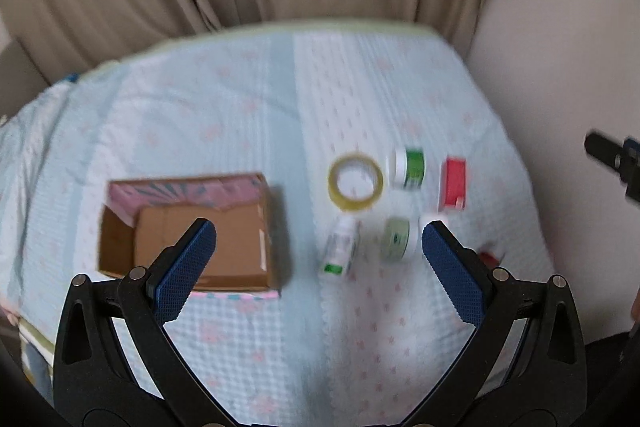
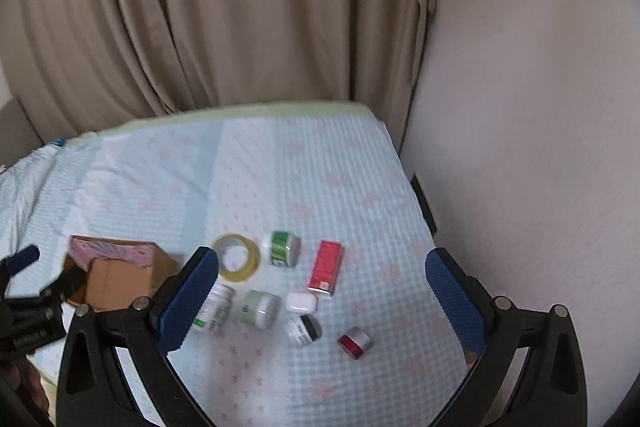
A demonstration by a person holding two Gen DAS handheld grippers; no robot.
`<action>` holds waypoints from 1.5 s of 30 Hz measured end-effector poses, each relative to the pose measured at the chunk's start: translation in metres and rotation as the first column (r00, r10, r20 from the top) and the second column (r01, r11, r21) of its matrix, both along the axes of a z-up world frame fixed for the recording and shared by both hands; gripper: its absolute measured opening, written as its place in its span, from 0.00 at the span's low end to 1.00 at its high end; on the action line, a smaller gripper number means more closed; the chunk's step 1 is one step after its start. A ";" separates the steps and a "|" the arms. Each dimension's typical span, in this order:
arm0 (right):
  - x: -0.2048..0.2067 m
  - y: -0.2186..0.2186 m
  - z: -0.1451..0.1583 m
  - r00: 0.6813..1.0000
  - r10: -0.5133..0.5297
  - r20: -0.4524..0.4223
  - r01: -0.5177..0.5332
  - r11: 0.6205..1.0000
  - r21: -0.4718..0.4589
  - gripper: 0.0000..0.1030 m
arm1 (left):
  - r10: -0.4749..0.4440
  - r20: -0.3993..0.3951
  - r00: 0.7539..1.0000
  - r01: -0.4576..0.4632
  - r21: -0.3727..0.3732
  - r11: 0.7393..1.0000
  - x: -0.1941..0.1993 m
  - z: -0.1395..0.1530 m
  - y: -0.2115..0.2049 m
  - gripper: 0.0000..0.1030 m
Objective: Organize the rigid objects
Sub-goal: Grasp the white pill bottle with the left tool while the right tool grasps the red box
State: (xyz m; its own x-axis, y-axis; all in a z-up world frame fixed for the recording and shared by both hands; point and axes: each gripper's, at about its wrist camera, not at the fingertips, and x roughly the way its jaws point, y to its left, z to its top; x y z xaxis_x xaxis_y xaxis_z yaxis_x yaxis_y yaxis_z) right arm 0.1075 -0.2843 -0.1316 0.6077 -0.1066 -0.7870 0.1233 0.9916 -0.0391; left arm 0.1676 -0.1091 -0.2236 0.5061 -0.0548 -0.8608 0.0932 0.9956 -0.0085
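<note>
Both grippers look the same: left gripper (image 1: 319, 239) and right gripper (image 2: 322, 267) have black forked arms, silver round screws, and blue dimpled pads (image 1: 186, 267).

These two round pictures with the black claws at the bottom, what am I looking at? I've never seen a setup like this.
Each picture comes from a fisheye camera on a hand-held gripper, looking along its two blue-padded fingers. One shows the left gripper, the other the right gripper; both are open and hold nothing. Below is a bed with a light blue cover. On it sit an open cardboard box, a tape roll, a green-labelled jar, a red box, a small white case and several other small containers, all outside the box.
</note>
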 end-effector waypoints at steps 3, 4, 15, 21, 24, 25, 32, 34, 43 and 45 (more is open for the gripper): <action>0.029 -0.013 -0.038 0.997 -0.025 -0.078 0.026 1.000 0.015 1.00 | -0.033 -0.093 0.995 0.033 0.006 0.999 0.023 -0.049 -0.010 0.99; 0.037 -0.016 -0.049 0.995 -0.032 -0.099 0.034 0.999 0.018 1.00 | -0.041 -0.122 0.992 0.043 0.015 0.999 0.031 -0.067 -0.013 0.98; 0.132 -0.040 -0.208 0.922 -0.090 -0.377 0.120 0.991 0.056 1.00 | -0.113 -0.366 0.924 0.160 0.102 0.982 0.084 -0.217 -0.047 0.91; 0.161 -0.045 -0.269 0.872 -0.107 -0.477 0.164 0.983 0.079 0.99 | -0.126 -0.456 0.881 0.190 0.099 0.977 0.090 -0.263 -0.048 0.83; 0.171 -0.046 -0.287 0.853 -0.107 -0.511 0.171 0.982 0.080 0.90 | -0.134 -0.483 0.865 0.202 0.091 0.975 0.093 -0.278 -0.050 0.72; 0.175 -0.046 -0.294 0.844 -0.107 -0.526 0.175 0.981 0.082 0.85 | -0.138 -0.498 0.856 0.206 0.085 0.975 0.094 -0.285 -0.050 0.69; 0.186 -0.053 -0.324 0.806 -0.133 -0.577 0.215 0.974 0.075 0.54 | -0.171 -0.512 0.842 0.230 0.054 0.972 0.092 -0.298 -0.054 0.46; 0.188 -0.053 -0.329 0.799 -0.132 -0.586 0.221 0.972 0.084 0.41 | -0.169 -0.509 0.844 0.226 0.051 0.973 0.092 -0.298 -0.053 0.46; 0.183 -0.057 -0.332 0.813 -0.148 -0.563 0.243 0.965 0.098 0.37 | -0.151 -0.477 0.866 0.191 0.035 0.981 0.093 -0.275 -0.049 0.45; 0.177 -0.063 -0.314 0.823 -0.146 -0.548 0.241 0.965 0.105 0.37 | -0.156 -0.456 0.876 0.192 0.033 0.981 0.090 -0.263 -0.048 0.45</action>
State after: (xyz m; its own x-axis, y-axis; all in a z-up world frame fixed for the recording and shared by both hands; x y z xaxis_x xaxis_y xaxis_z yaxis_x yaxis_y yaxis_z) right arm 0.2846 -0.3472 -0.4459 0.0703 -0.0190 -0.9973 0.3206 0.9472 0.0045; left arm 0.2574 -0.1566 -0.4869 0.0527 -0.0325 -0.9981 0.2687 0.9631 -0.0172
